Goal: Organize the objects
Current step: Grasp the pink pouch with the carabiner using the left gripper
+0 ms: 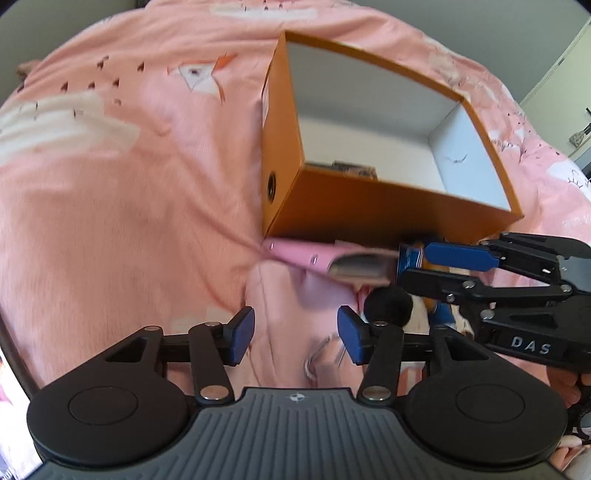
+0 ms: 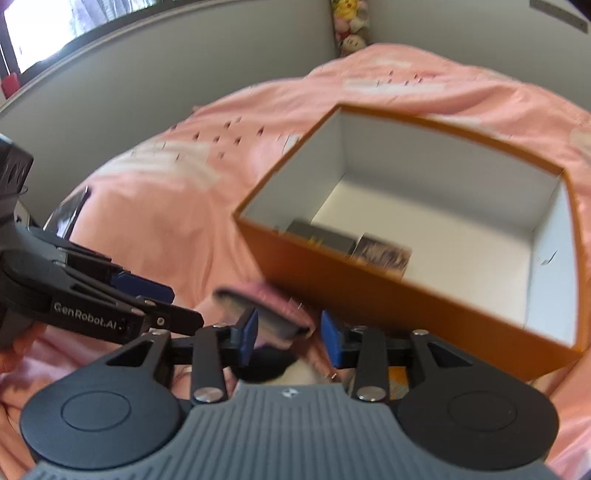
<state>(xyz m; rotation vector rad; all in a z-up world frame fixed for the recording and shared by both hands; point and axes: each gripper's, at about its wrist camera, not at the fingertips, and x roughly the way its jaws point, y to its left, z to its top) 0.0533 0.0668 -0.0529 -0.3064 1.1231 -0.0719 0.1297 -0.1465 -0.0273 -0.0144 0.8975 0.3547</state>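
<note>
Showing both claws open and empty, only the right wrist view reveals dark packets (image 2: 369,247) inside the orange box (image 2: 388,299).

The place was a bedroom in a home. A soft pink printed bedspread with white cloud and small dark bird shapes (image 2: 229,206) covered a bed, wrinkled and rumpled near its front edge. Beyond the bed's far corner a heap of plush stuffed toys (image 2: 349,26) sat against plain grey walls (image 2: 155,85). A bright window with a dark frame (image 2: 55,26) showed at upper left.
</note>
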